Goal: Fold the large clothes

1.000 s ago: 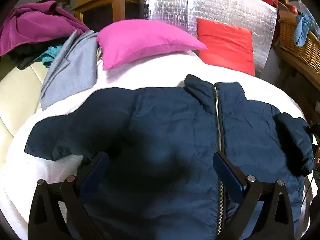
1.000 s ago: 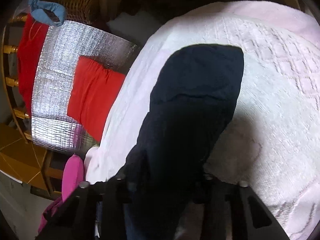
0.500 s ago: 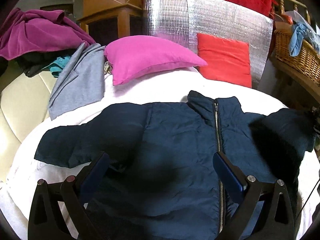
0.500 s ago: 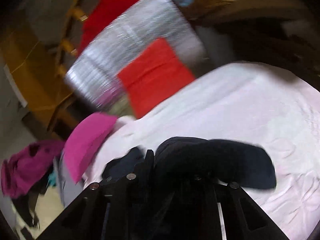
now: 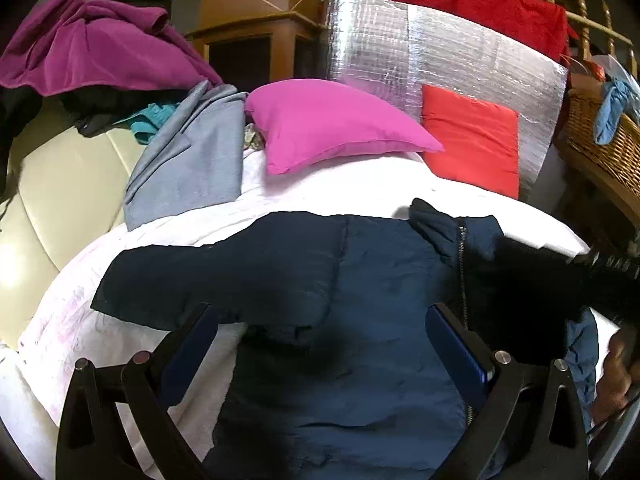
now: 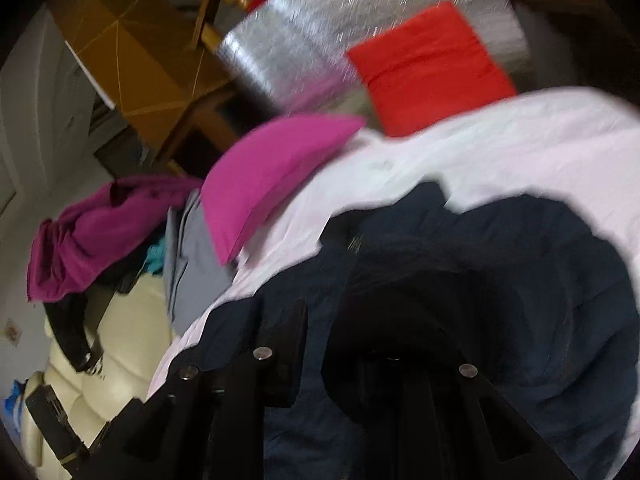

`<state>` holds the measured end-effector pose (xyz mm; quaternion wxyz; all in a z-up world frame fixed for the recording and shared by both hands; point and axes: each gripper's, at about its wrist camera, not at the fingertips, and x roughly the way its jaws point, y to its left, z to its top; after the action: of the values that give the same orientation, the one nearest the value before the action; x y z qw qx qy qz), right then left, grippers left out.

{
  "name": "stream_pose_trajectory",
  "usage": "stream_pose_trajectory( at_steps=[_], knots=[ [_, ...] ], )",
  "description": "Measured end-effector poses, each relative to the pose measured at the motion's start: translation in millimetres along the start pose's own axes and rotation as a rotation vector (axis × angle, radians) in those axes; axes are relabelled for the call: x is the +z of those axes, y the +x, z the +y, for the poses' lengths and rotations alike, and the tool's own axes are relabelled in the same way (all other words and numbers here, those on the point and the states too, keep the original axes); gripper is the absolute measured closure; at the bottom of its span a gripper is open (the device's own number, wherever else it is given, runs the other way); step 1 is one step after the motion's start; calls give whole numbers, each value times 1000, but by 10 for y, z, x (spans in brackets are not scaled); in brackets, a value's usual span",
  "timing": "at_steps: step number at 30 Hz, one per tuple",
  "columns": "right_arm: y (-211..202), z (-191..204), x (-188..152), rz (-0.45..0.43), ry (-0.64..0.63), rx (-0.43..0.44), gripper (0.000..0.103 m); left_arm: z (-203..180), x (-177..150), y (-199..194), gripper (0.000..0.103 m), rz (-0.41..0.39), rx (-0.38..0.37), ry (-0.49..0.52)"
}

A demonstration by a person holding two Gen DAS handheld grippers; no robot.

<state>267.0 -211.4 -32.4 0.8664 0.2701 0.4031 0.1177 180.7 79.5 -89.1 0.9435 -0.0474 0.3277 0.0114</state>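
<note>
Right gripper (image 6: 360,344) apparently pinching navy jacket (image 5: 360,280) sleeve (image 6: 500,280) for inward fold across chest; left gripper (image 5: 320,340) spread wide above, holding nothing, ready for smoothing.

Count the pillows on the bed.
2. The pink pillow lies at the head of the bed, left of centre; the red pillow leans on the silver sheet to its right. Others may be hidden.

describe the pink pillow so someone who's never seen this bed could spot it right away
Start at the white bedspread with the navy jacket laid out on it. At the far end, before the silver foil panel, lies the pink pillow. It is magenta and lies flat, while the red cushion beside it stands against the foil.
</note>
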Motion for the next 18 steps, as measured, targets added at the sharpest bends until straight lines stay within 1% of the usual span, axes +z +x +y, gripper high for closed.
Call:
stream_pose_trajectory(
  at_steps=[1, 2, 3, 4, 7, 8, 10, 12, 14, 15, 16, 17, 18],
  knots=[
    [125, -17, -68, 56, 27, 22, 73, 27, -5, 17, 0, 4, 4, -4],
    [242, -57, -146, 117, 62, 59, 65, 53, -11, 47, 0, 12, 9, -7],
    [293, -117, -218, 162, 95, 93, 43, 82, -18, 92, 0, 26, 16, -12],
    [374, -182, -335, 218, 150, 140, 26, 112, -29, 142, 0, 43, 24, -18],
    [361, -347, -643, 286, 230, 183, 25, 166, -51, 292, 0, 93, 37, -36],
    [299, -409, -732, 295, 244, 191, 25, 166, -59, 332, 0, 105, 34, -39],
    [67, -541, -868, 277, 269, 216, 25, 141, -92, 370, 0, 114, 20, -30],
    [-255, -653, -923, 219, 273, 245, 25, 50, -120, 398, 0, 119, -17, -3],
    [-606, -746, -912, 118, 261, 252, 25, -93, -159, 401, 0, 115, -74, 33],
    [-757, -787, -885, 66, 249, 242, 25, -171, -173, 403, 0, 109, -101, 53],
    [-918, -869, -850, 10, 242, 213, 26, -259, -191, 399, 0, 103, -133, 72],
    [-1024, -973, -815, -27, 259, 174, 27, -346, -207, 394, 0, 97, -170, 87],
    [-1076, -1065, -793, -48, 285, 152, 32, -419, -222, 388, 0, 83, -210, 96]
  ],
)
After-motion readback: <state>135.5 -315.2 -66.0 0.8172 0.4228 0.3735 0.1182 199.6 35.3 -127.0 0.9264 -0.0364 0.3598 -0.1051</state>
